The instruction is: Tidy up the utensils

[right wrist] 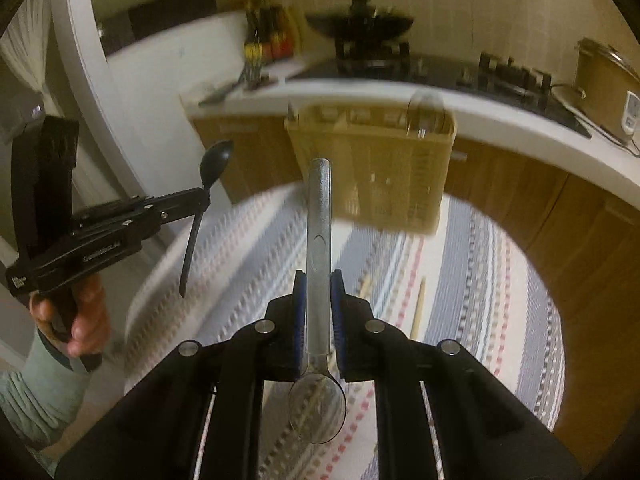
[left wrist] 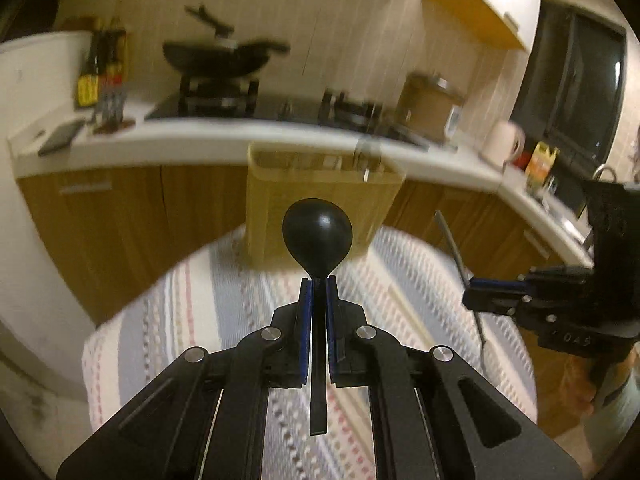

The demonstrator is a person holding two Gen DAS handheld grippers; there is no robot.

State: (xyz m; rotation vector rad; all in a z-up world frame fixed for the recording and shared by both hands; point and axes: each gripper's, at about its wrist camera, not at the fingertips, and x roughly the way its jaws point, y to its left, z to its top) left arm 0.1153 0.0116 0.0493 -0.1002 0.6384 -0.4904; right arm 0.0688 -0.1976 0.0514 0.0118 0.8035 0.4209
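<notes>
My left gripper (left wrist: 319, 280) is shut on a black plastic spoon (left wrist: 318, 236), bowl pointing up and forward, held above the striped cloth. It also shows in the right wrist view (right wrist: 206, 196) at the left, spoon (right wrist: 216, 158) upright. My right gripper (right wrist: 319, 276) is shut on a metal spoon (right wrist: 319, 216), handle forward, bowl back near the camera. It shows in the left wrist view (left wrist: 474, 292) at the right, clamping the metal spoon (left wrist: 452, 240). A beige slotted utensil holder (right wrist: 372, 168) stands at the far end of the table, also seen in the left wrist view (left wrist: 320, 196).
The round table has a striped cloth (right wrist: 480, 280). Wooden chopsticks (right wrist: 418, 312) lie on it ahead of my right gripper. Behind is a kitchen counter (left wrist: 200, 136) with a wok on a stove (left wrist: 220, 56), bottles (left wrist: 100, 68), a pot (right wrist: 600, 80) and a kettle (left wrist: 504, 140).
</notes>
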